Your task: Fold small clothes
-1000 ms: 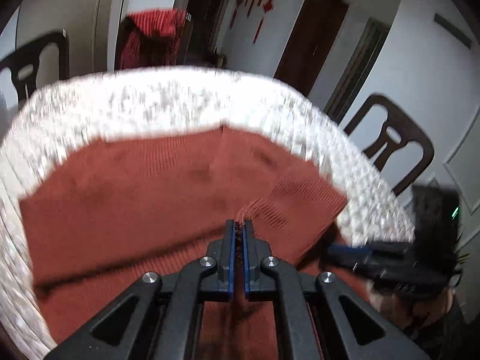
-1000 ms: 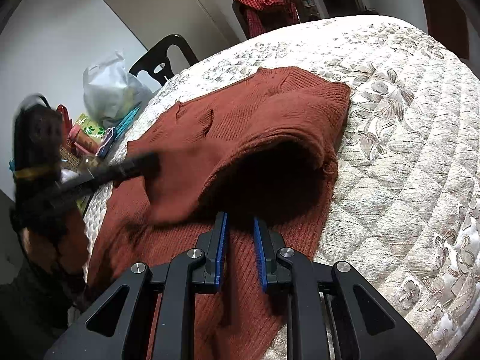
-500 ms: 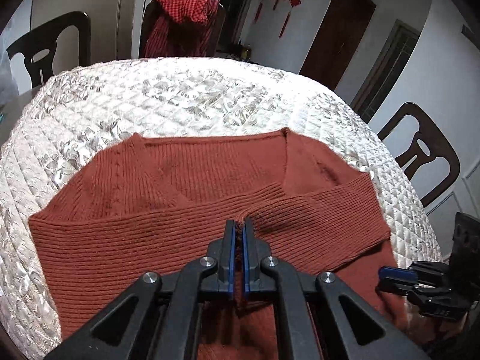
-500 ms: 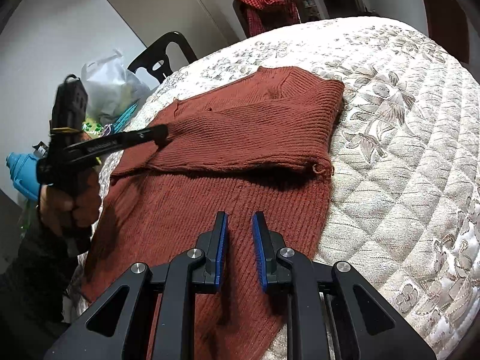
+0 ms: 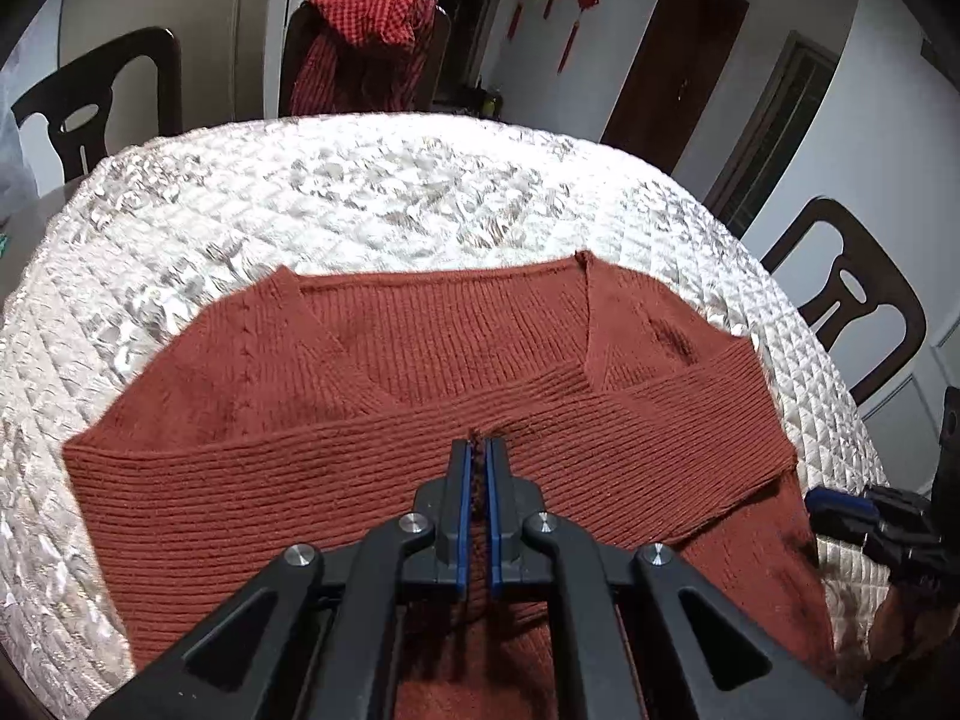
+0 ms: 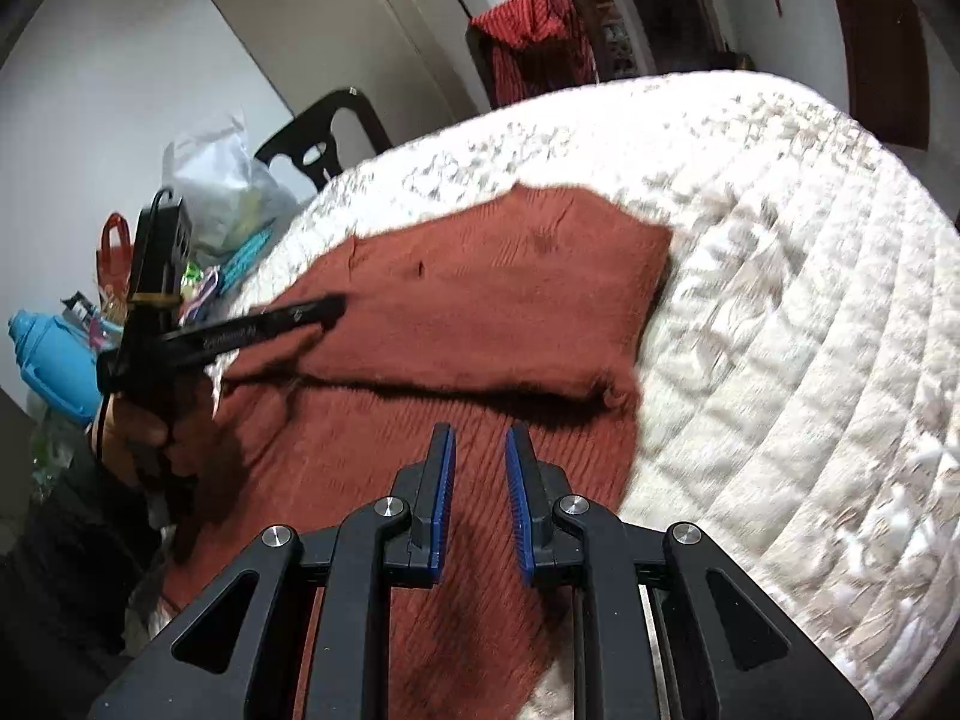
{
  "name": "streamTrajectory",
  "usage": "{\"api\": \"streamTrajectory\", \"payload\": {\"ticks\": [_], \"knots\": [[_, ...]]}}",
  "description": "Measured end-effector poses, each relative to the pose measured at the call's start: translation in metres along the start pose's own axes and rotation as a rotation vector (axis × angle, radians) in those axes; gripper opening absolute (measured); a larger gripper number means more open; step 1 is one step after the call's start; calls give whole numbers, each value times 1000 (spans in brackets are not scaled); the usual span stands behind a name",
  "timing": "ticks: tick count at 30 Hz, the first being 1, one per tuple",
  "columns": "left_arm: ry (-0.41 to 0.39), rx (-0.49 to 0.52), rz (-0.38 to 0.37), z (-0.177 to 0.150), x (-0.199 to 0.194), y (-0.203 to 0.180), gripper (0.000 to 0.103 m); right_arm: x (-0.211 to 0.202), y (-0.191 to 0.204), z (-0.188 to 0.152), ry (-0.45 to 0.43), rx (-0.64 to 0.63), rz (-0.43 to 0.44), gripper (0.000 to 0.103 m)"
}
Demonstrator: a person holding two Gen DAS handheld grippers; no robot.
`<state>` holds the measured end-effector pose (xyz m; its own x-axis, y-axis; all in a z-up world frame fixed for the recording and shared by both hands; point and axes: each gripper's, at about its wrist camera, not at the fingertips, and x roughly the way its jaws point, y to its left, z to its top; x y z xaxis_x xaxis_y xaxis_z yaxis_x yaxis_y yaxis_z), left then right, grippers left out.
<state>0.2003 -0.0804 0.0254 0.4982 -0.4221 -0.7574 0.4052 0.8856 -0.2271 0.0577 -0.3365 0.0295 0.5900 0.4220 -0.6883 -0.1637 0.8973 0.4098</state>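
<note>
Sweater: a rust-red knit sweater point(image 5: 420, 420) lies on the quilt point(image 5: 360, 198), its near part folded up over the rest so that a ribbed band crosses it from side to side.
Left gripper: the left gripper point(image 5: 478, 450) is pinched tight on the folded band's edge, at about the middle of the band; a thin line of knit shows between its blue pads.
Right gripper: the right gripper point(image 6: 477, 450) hovers over the sweater's lower part, just short of the fold; its jaws stand narrowly apart with nothing between them.
Same grippers, other views: the left gripper point(image 6: 312, 315) shows from the right wrist, its tip at the fold's left end, with a hand point(image 6: 135, 426) on its handle; the right gripper point(image 5: 840, 504) shows at the right edge of the left wrist view, just beside the sweater.
Hidden: the sweater's nearest part is behind the gripper bodies in both views; the fold casts a dark shadow along its edge; the right wrist view is blurred, so the knit's detail is lost there.
Cut off: the right gripper's jaws cannot be read from the left wrist view.
Materials: the sweater is ribbed, with a V neck; the quilt is pale, glossy and stitched in diamonds over a rounded top.
Around: dark chairs point(image 5: 852, 300) ring it, one draped in red cloth point(image 5: 366, 48); a plastic bag point(image 6: 228, 192) and a blue bottle point(image 6: 54, 360) stand to the left.
</note>
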Motion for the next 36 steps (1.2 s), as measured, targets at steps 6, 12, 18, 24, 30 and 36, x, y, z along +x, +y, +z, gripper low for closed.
{"api": "streamTrajectory", "payload": {"ticks": [6, 12, 18, 24, 30, 36], "knots": [[-57, -8, 35, -2, -24, 3, 6, 4, -9, 15, -24, -4, -55, 17], [-18, 49, -11, -20, -18, -16, 7, 25, -19, 14, 33, -5, -124, 14], [5, 65, 1, -25, -4, -19, 7, 13, -20, 28, -7, -8, -127, 14], [-24, 65, 18, -14, -10, -21, 7, 33, -39, 43, 55, 26, -153, 14], [-8, 40, 47, -2, 16, -16, 7, 43, -40, 72, -6, -9, -203, 14], [-24, 64, 48, -6, 1, -20, 8, 49, -42, 72, 16, -6, -209, 14]]}}
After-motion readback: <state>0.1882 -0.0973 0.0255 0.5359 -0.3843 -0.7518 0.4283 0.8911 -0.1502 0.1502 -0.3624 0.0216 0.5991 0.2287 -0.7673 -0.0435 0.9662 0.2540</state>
